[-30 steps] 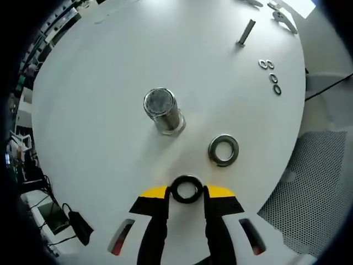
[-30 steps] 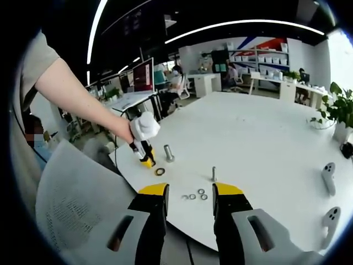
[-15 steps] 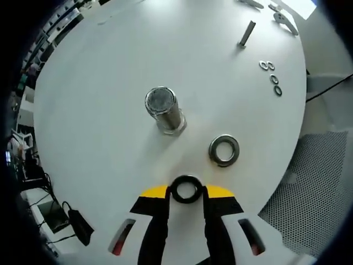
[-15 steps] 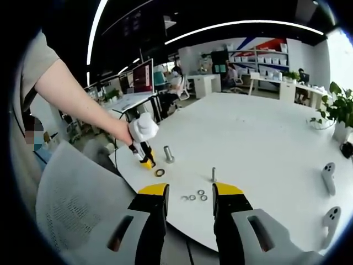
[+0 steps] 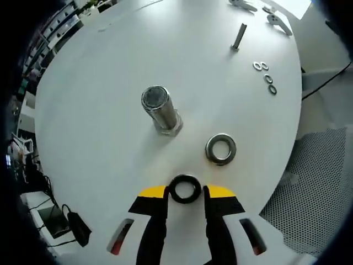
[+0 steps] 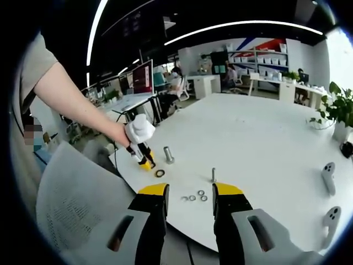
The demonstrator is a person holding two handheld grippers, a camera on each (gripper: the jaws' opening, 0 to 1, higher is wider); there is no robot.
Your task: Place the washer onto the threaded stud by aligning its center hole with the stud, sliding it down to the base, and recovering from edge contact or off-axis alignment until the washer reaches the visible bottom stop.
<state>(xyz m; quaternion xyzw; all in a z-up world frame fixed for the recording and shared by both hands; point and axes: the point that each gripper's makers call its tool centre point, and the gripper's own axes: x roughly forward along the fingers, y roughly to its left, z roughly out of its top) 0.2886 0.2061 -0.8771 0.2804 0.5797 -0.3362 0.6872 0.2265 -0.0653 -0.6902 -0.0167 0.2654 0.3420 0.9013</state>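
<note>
Ahead of the right gripper lies a large white table [image 6: 265,143], rounded at its near edge. Beyond it the room is an open office: a dark ceiling [image 6: 220,14] crossed by curved light strips [image 6: 242,25], a white back wall with shelves [image 6: 265,52], and more white desks [image 6: 207,83] in front of them. A monitor [image 6: 142,74] stands on a desk to the far left. A plant [image 6: 337,110] sits at the table's far right edge. A grey mesh chair [image 6: 71,199] stands close on the left. Below the left gripper, the same white top spreads away, with the chair mesh [image 5: 314,187] at right and cables [image 5: 60,221] on the dark floor at left.
</note>
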